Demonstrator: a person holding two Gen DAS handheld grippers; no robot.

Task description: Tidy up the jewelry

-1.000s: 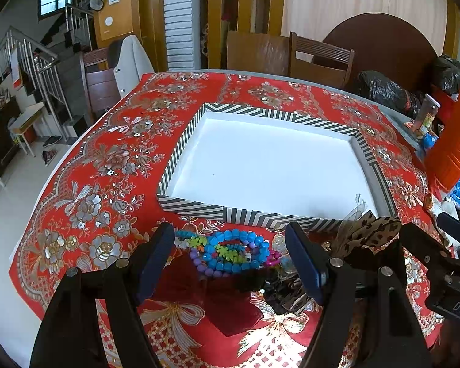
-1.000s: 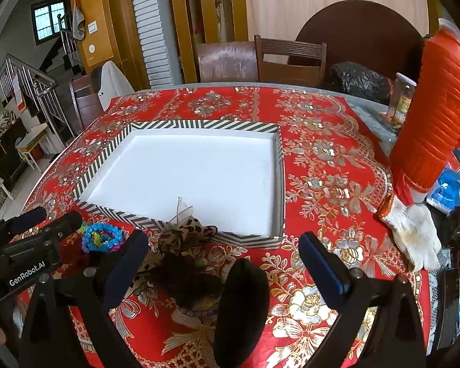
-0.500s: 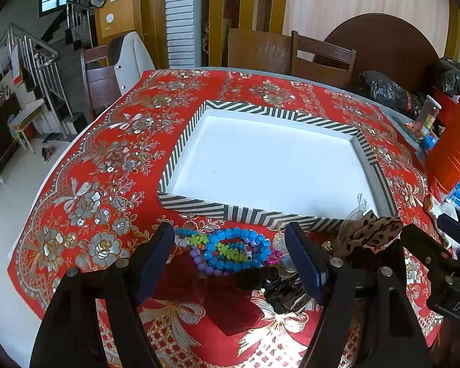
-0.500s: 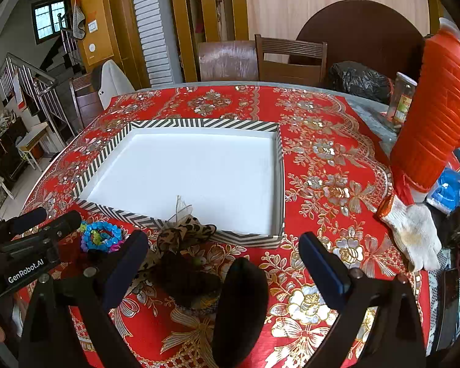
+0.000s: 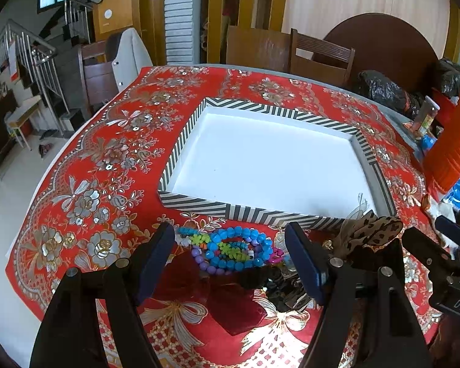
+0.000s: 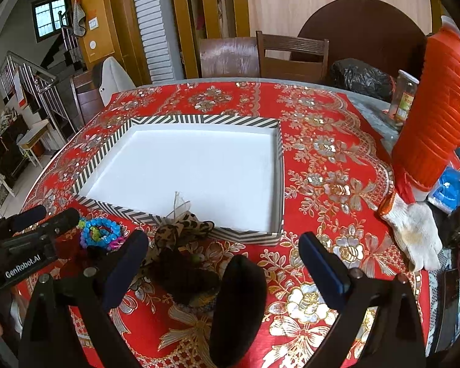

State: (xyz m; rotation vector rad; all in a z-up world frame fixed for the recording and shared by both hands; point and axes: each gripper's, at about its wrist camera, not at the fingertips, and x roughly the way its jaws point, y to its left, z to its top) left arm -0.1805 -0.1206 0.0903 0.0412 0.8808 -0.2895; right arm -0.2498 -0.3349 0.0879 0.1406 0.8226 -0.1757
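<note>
A shallow white tray with a black-and-white striped rim [image 5: 196, 204] [image 6: 245, 234] lies empty on the red floral tablecloth. Just in front of its near edge lies a pile of jewelry: bright beaded bracelets [image 5: 234, 250] [image 6: 99, 234], a leopard-print bow [image 5: 371, 233] [image 6: 181, 225], a dark red bow [image 5: 230, 300] and dark hair pieces [image 6: 187, 279]. My left gripper [image 5: 230, 245] is open, its fingers standing on either side of the bracelets. My right gripper [image 6: 224, 259] is open over the dark pieces, with a black oval object [image 6: 237, 306] low between its fingers.
An orange ribbed flask [image 6: 435, 107], a glass jar [image 6: 403, 96], a white work glove [image 6: 414, 233] and blue packets [image 6: 452, 188] crowd the table's right side. Wooden chairs [image 6: 291, 56] and black bags [image 6: 362, 79] stand behind the table. The left gripper's body [image 6: 24, 254] shows at the right view's left edge.
The left wrist view has shifted slightly, so the tray and bracelets sit a little differently in frame. The right gripper has hardly moved. Both stay open.
</note>
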